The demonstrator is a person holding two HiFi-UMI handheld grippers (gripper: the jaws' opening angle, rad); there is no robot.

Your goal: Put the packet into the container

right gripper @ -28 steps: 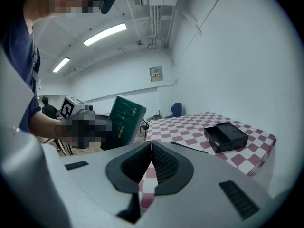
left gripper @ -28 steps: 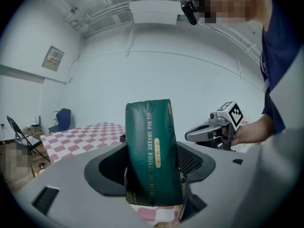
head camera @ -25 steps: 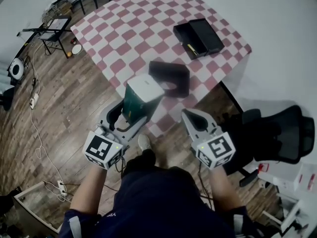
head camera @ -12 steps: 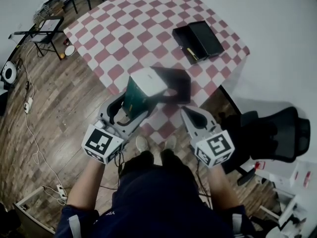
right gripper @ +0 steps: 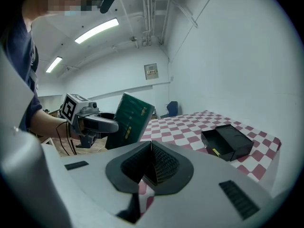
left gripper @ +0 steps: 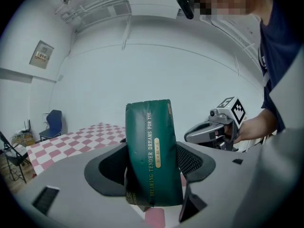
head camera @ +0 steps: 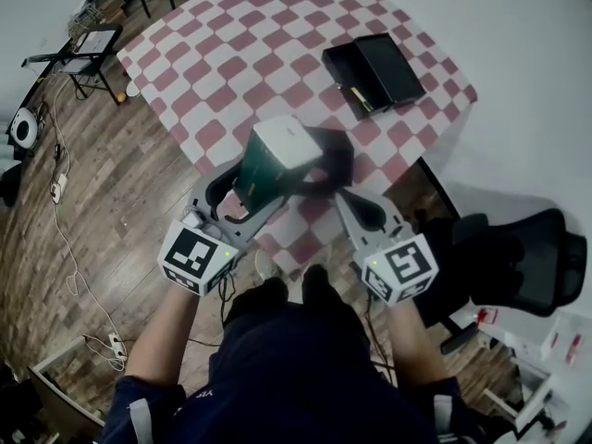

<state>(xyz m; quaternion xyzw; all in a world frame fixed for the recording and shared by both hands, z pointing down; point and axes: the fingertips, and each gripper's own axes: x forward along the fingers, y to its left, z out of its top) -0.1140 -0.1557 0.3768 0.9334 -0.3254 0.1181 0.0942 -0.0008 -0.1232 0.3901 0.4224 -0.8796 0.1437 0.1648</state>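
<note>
The left gripper (head camera: 262, 189) is clamped on the packet (head camera: 271, 163), its two dark ribbed pads pressing the packet's long sides. In the left gripper view the packet (left gripper: 153, 156) stands nearly upright between the jaws and rises well above them. It is a brick-shaped pack in glossy dark green. A seam runs down its face, with a line of gold lettering along it, "DREAMING TENDER DREAMS FOR YOU", and a small gold oval patch midway. In the head view the end turned toward the camera is white and flat, and the whole pack leans forward. There it is held in the air over the near edge of the table (head camera: 277, 44), which wears a red-and-white checked cloth. The packet covers the left part of the black container (head camera: 335, 152), which sits by that near edge. How high the packet is above the container cannot be judged. The right gripper (head camera: 344, 202) hangs just off the near edge beside the container, its jaws pressed together with nothing between them — the right gripper view shows the pads (right gripper: 159, 164) meeting. An open black case (head camera: 370, 70) lies well apart, toward the table's right corner.
</note>
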